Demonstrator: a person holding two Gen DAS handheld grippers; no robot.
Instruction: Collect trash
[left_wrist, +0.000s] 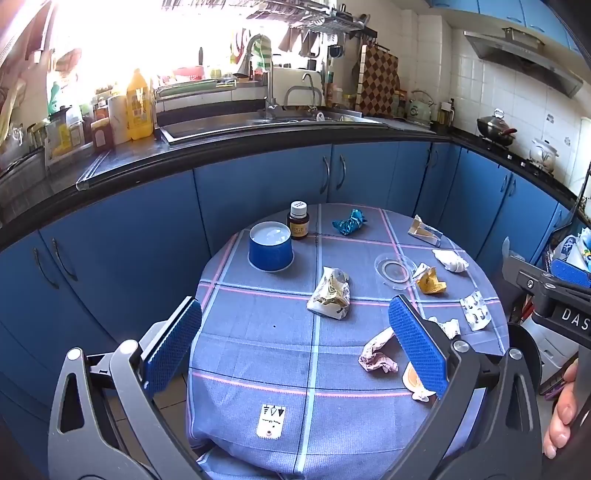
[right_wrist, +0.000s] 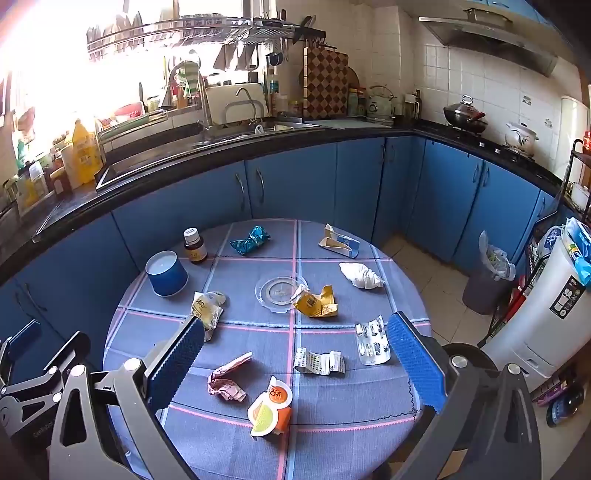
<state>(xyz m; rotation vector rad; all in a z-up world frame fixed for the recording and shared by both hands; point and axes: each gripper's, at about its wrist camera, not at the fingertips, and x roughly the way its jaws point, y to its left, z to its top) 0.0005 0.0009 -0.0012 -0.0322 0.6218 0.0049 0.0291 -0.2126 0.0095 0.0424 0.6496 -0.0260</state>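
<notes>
- Blue kitchen cabinets (right_wrist: 295, 181) ring a round table (left_wrist: 258, 354) under checked cloth.
- Trash litters it: pink wrapper (right_wrist: 227, 380), blister pack (right_wrist: 372, 343), yellow carton (right_wrist: 316, 301).
- My left gripper (left_wrist: 295, 343) and right gripper (right_wrist: 295, 362) hover spread wide, holding nothing.

Matt woven tablecloth (right_wrist: 258, 343), crumpled glossy foil wrapper (right_wrist: 250, 240)

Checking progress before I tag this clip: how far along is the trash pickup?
Nothing looks done yet. Both the left gripper and the right gripper are open and empty above the table. All the litter is left: blue wrapper, tissue wad, yellow wrapper, pill strip, pink paper, orange label. A lined bin stands on the floor to the right.
</notes>
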